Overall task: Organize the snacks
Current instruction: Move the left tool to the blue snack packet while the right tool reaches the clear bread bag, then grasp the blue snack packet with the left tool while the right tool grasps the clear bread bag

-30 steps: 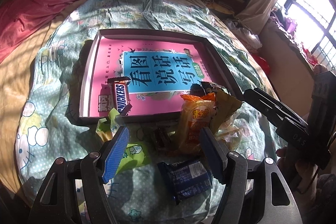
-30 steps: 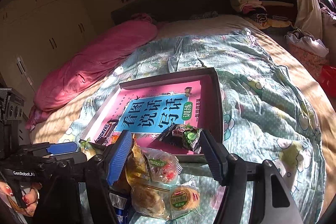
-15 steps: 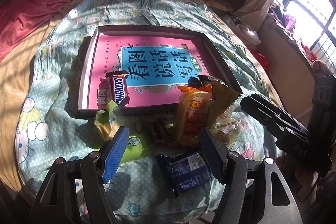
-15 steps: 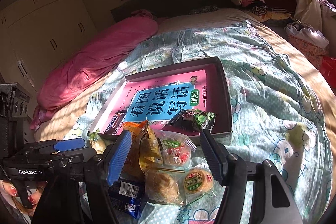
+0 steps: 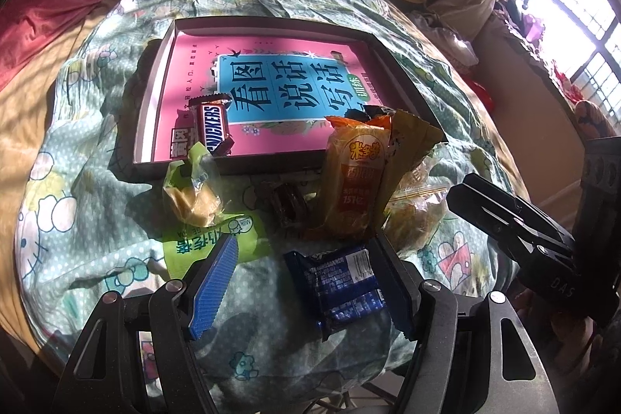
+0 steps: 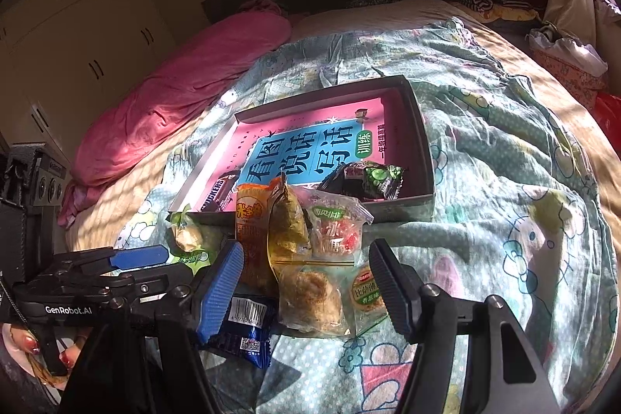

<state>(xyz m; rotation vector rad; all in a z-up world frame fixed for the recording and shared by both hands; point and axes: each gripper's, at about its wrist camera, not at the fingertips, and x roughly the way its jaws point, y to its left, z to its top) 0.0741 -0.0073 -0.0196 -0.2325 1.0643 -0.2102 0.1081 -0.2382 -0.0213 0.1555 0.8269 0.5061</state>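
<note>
labels: brown SNICKERS bar (image 5: 215,130) in grey tray (image 5: 149,121) | dark blue foil packet (image 5: 341,288) between parted left gripper (image 5: 306,288) jaws, untouched | right gripper (image 6: 306,284) parted over clear pastry bag (image 6: 310,293)

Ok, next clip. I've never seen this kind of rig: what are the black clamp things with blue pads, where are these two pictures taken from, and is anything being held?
There is no robot here. A person carries a hand-held gripper in each hand, and each has a fisheye camera looking out along its two fingers.

One picture looks out from the left hand-held gripper, the other from the right hand-held gripper. Each also catches the other gripper at its edge.

Both look at a bed with a cartoon-print quilt. On it sits a shallow box holding a pink book, a Snickers bar and a dark green-labelled packet. Loose snacks lie in front of the box, including an orange packet and a blue packet.

Both grippers are open. Nothing is held.
</note>
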